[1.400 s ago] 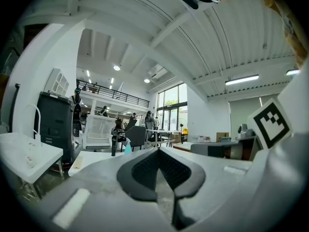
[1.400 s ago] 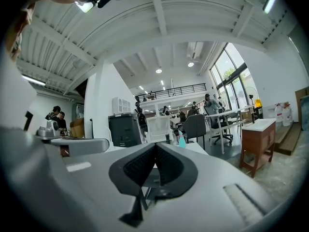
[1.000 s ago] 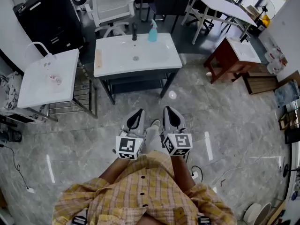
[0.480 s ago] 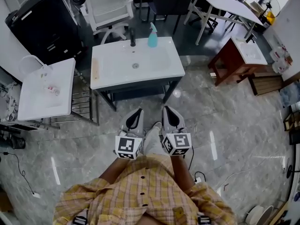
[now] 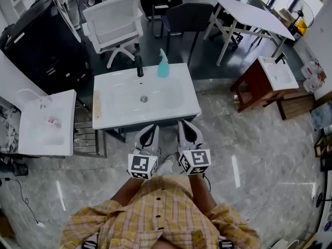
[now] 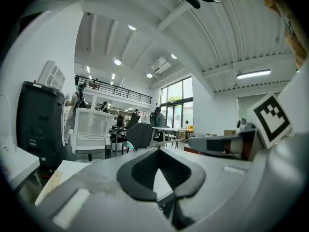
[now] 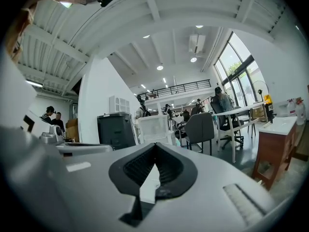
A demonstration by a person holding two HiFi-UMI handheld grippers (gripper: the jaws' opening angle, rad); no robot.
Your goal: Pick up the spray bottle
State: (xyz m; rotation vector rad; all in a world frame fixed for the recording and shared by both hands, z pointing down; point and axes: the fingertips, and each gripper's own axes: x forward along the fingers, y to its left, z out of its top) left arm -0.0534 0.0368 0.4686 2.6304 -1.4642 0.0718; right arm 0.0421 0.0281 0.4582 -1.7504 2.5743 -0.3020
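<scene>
A teal spray bottle stands upright at the back edge of a white sink basin, just right of a black faucet. My left gripper and right gripper are held side by side, pointing at the basin's front edge, well short of the bottle. In the left gripper view the left gripper is shut with nothing between its pads. In the right gripper view the right gripper is likewise shut and empty. In both gripper views the jaws hide the bottle.
A wooden strip lies along the basin's left rim. A second white basin stands at the left, a black cabinet and a white mesh chair behind. A dark chair, a white table and a red-brown stand are at the right.
The person has walked toward the sink: basin and bottle have slid down the head view, and both grippers now reach the basin's front edge. Both stay shut.
</scene>
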